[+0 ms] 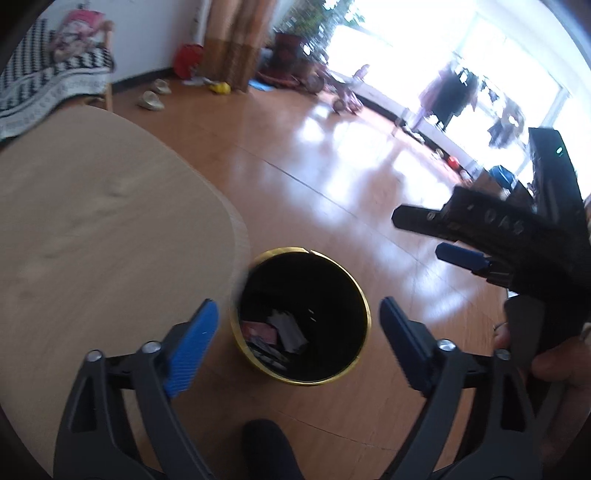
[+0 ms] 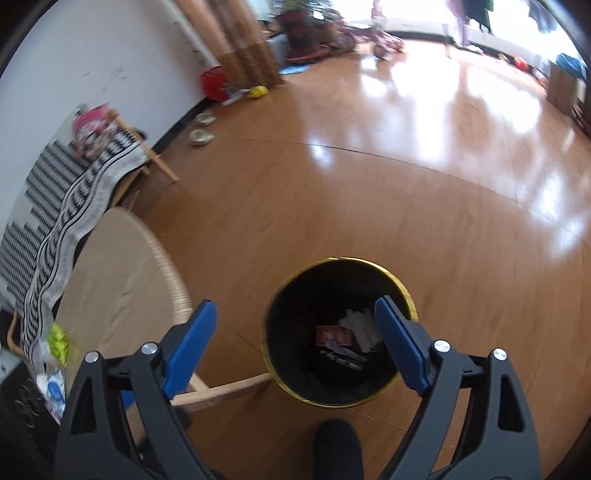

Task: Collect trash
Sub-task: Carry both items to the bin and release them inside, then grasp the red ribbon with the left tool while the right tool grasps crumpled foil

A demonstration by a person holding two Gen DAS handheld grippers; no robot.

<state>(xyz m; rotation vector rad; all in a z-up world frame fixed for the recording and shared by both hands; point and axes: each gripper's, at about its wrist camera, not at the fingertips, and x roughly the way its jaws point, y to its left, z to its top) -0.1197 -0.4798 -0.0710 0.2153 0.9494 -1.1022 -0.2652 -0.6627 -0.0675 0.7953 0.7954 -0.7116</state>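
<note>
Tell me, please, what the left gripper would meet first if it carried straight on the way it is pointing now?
Probably the trash bin: the open, empty left gripper aims down into its dark mouth, so it would likely reach the wrappers at the bottom. Depth is unclear; it might touch the gold rim first.

A lived-in home living room: glossy wooden floor (image 2: 369, 192) ahead of the gripper, long curtain (image 2: 243, 48) and potted plant (image 2: 299, 22) far ahead, slippers (image 2: 201, 127) by the wall, a patterned throw (image 2: 74, 184) over a wooden chair at left.
</note>
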